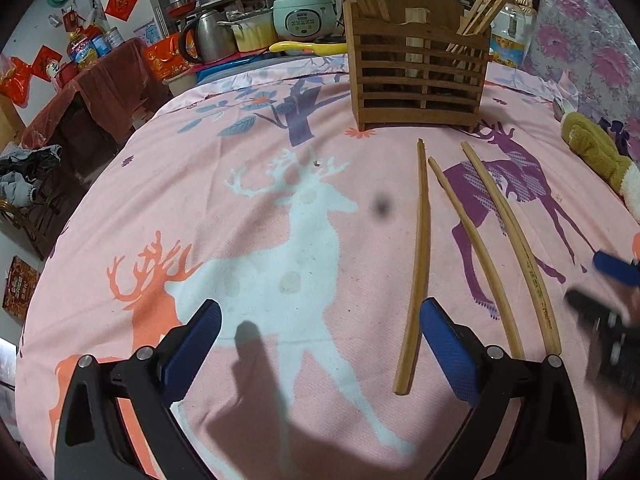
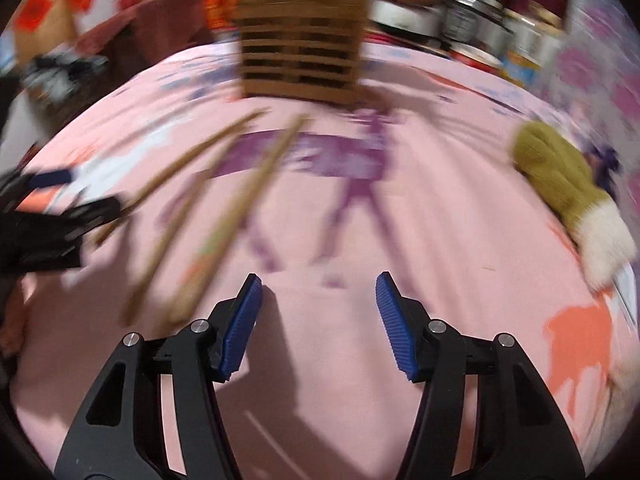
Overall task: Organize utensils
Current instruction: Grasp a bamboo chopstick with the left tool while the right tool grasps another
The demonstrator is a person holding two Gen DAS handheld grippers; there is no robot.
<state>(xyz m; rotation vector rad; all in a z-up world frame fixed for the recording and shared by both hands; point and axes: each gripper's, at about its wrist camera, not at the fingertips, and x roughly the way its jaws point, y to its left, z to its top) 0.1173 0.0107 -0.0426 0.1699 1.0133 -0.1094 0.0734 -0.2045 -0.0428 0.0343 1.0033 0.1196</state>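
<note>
Three loose wooden chopsticks (image 1: 418, 264) lie on the pink deer-print cloth (image 1: 256, 184), in front of a slatted wooden utensil holder (image 1: 416, 76) that has several chopsticks standing in it. My left gripper (image 1: 320, 344) is open and empty, its right finger beside the leftmost chopstick's near end. My right gripper (image 2: 318, 320) is open and empty over bare cloth, to the right of the blurred chopsticks (image 2: 236, 212); the holder (image 2: 300, 56) is straight ahead. The right gripper also shows blurred at the right edge of the left wrist view (image 1: 608, 312).
An olive and white mitten (image 1: 600, 156) lies at the cloth's right side, also in the right wrist view (image 2: 560, 184). Behind the cloth stand a kettle (image 1: 208, 36), a rice cooker (image 1: 304, 12) and a yellow utensil (image 1: 304, 47). A draped side table (image 1: 92, 92) is at left.
</note>
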